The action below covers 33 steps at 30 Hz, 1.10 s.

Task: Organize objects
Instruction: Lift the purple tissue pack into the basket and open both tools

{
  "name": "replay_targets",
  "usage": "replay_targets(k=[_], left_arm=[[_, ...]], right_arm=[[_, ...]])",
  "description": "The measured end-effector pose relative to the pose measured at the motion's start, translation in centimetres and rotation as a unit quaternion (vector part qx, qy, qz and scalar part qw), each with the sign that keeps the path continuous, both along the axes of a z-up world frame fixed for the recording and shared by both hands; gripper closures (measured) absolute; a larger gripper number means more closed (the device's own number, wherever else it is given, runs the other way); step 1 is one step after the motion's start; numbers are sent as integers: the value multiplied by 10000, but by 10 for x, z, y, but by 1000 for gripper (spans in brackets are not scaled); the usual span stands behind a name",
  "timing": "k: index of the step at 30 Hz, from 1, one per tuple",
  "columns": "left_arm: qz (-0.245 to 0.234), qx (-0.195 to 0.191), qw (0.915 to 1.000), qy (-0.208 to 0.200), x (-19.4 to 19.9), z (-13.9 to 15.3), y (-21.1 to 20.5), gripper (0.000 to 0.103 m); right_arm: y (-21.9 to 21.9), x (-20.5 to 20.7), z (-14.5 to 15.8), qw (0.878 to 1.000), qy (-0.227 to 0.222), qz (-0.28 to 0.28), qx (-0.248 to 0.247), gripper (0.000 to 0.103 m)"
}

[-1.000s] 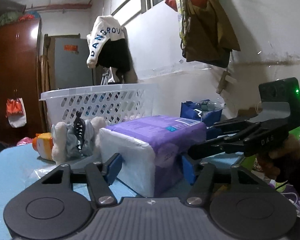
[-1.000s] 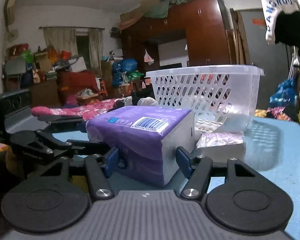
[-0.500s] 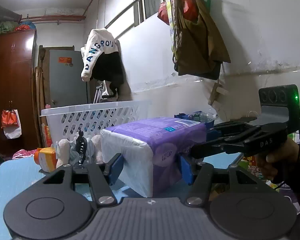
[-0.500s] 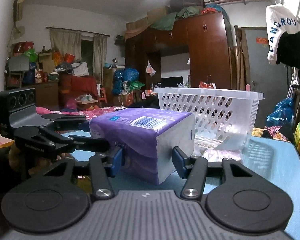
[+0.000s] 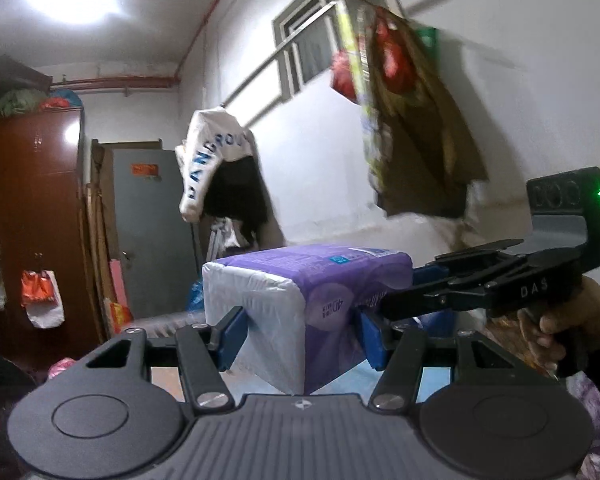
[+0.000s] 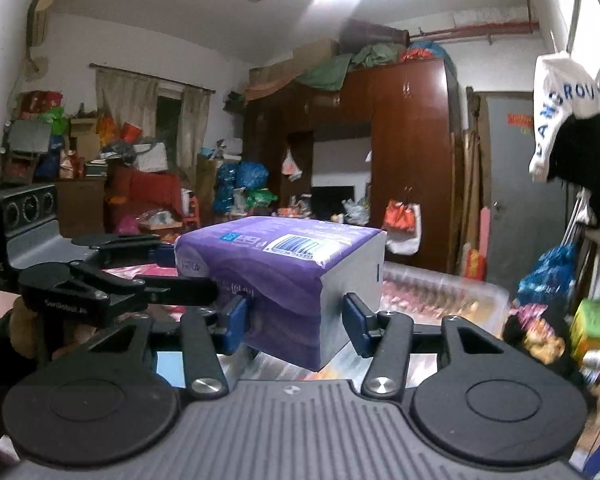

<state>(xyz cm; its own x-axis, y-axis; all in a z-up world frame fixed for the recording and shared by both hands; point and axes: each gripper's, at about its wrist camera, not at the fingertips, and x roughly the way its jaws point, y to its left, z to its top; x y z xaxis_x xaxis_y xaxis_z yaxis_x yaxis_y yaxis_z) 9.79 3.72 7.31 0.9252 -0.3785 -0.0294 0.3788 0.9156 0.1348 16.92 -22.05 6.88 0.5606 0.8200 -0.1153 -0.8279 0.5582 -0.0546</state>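
A purple and white soft pack point(image 5: 300, 292) hangs in the air, held from two ends. My left gripper point(image 5: 300, 336) has its blue pads pressed on the pack's white end. The right gripper point(image 5: 416, 284) reaches in from the right of that view, gripped by a person's hand point(image 5: 556, 320). In the right wrist view the pack point(image 6: 284, 264) shows its barcode on top. My right gripper point(image 6: 296, 324) clamps its near corner, its jaws still closing and denting the wrap. The left gripper point(image 6: 180, 270) holds the far end. A white laundry basket point(image 6: 440, 292) lies blurred below and behind the pack.
The blue table top point(image 5: 364, 376) shows just under the pack. A brown wardrobe point(image 6: 408, 160) and a grey door point(image 5: 152, 232) stand behind. A white and black garment point(image 5: 216, 164) and bags point(image 5: 404, 120) hang on the right wall. Clutter point(image 6: 548, 320) lies beside the basket.
Both grippers have risen together and lifted the pack off the table. The basket, the plush toy and the table have dropped low or out of view. The right jaws have narrowed on the pack.
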Motion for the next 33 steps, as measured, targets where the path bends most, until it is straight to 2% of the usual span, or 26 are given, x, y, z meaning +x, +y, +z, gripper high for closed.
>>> replay_targets(k=[3, 6, 10, 15, 16, 17, 18, 19, 20, 21, 24, 26, 28, 31, 33], left_arm=[[102, -48, 9998, 164, 42, 27, 7, 42], [141, -104, 9989, 439, 88, 41, 15, 42], [169, -142, 9966, 792, 138, 36, 22, 43], [334, -38, 9906, 1325, 175, 21, 17, 42], [338, -53, 9906, 1327, 177, 18, 17, 41], [354, -101, 9915, 1249, 175, 18, 18, 40], [456, -236, 9936, 1010, 165, 18, 23, 35], [556, -342, 9950, 753, 152, 18, 28, 27], [614, -460, 9959, 472, 134, 18, 35, 7], [618, -565, 9960, 296, 117, 17, 41, 0], [555, -594, 9965, 183, 68, 6, 51, 0], [694, -458, 9964, 190, 37, -9, 53, 0], [1034, -252, 9941, 200, 12, -27, 53, 0], [1335, -205, 9901, 384, -11, -54, 58, 0], [1464, -355, 9868, 589, -12, -66, 65, 0]], right_arm=[[18, 34, 27, 9997, 65, -203, -124, 50], [34, 76, 39, 9984, 401, -353, -204, 50], [58, 121, 33, 9935, 856, -590, -454, 50], [69, 144, 15, 9861, 1086, -912, -865, 50], [69, 147, 12, 9843, 1118, -959, -967, 51], [69, 146, 9, 9819, 1075, -1086, -1115, 52], [65, 141, 9, 9795, 927, -1335, -1187, 46], [59, 132, 8, 9776, 714, -1607, -1161, 28], [51, 122, 9, 9775, 575, -1728, -1062, 16], [40, 111, 7, 9783, 506, -1799, -890, 0], [6, 85, -4, 9829, 688, -1681, -300, 0], [-12, 70, -19, 9826, 933, -1606, -26, 0], [-23, 56, -39, 9788, 1213, -1643, 186, 0], [-20, 45, -62, 9670, 1816, -1736, 415, 0], [-11, 35, -75, 9664, 2014, -1542, 416, 0]])
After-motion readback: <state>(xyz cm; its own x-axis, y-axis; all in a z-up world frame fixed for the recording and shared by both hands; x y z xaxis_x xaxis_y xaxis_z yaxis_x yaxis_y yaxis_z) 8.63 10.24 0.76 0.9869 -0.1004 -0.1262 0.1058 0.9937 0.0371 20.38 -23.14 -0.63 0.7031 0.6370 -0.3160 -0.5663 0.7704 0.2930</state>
